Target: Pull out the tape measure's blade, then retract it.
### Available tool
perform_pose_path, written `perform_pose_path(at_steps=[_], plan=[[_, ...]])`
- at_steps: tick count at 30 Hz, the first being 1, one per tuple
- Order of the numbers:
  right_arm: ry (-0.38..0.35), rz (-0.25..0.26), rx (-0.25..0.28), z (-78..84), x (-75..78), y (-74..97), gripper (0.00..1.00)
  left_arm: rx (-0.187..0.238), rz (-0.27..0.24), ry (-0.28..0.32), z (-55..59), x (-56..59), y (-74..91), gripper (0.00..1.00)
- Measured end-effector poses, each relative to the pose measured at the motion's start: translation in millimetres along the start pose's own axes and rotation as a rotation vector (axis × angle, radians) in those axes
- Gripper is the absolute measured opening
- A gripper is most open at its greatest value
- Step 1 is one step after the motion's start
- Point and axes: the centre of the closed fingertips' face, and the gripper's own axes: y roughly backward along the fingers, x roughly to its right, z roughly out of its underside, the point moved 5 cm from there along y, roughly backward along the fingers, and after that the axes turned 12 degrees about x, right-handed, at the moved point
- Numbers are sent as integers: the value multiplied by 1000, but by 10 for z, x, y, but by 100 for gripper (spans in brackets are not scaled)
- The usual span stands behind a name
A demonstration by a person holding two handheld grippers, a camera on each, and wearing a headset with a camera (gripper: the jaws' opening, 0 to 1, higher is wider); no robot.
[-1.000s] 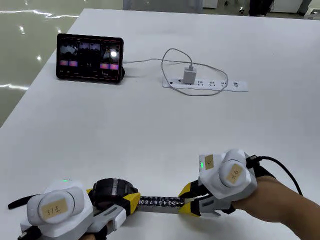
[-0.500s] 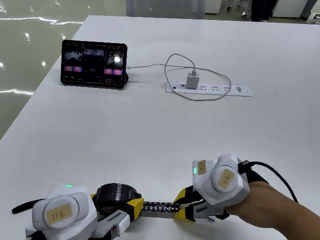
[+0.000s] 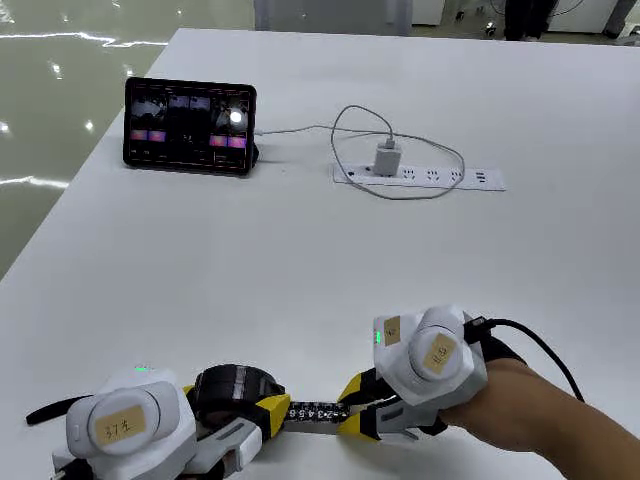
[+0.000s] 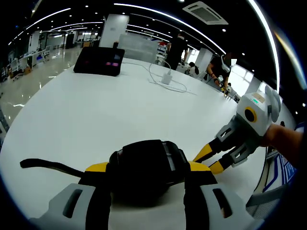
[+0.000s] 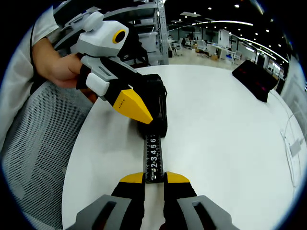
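A black and yellow tape measure (image 3: 232, 392) lies at the near edge of the white table (image 3: 330, 250). My left gripper (image 3: 258, 415) is shut on its black case (image 4: 146, 170), which also appears in the right gripper view (image 5: 152, 103). A short length of dark blade (image 3: 312, 412) with white numbers runs rightward from the case. My right gripper (image 3: 352, 405) is shut on the blade's end (image 5: 153, 160), its yellow fingertips (image 5: 178, 178) pinching it. In the left gripper view the right gripper (image 4: 213, 158) comes in from the right.
A dark tablet (image 3: 189, 126) stands at the far left of the table. A white power strip (image 3: 420, 176) with a plugged charger (image 3: 387, 158) and looped cable lies at the far middle. A mesh chair (image 5: 33, 148) is beside the table.
My right gripper has moved left toward the case, and the exposed stretch of blade between the grippers has grown shorter. The left gripper holds the case in place.
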Motion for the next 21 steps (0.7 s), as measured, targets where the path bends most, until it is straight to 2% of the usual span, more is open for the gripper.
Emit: perform_pose_path(at_steps=[21], plan=[[-11,-6,15,-59,17,-100,11,0,-1,12,3,6,3,57]])
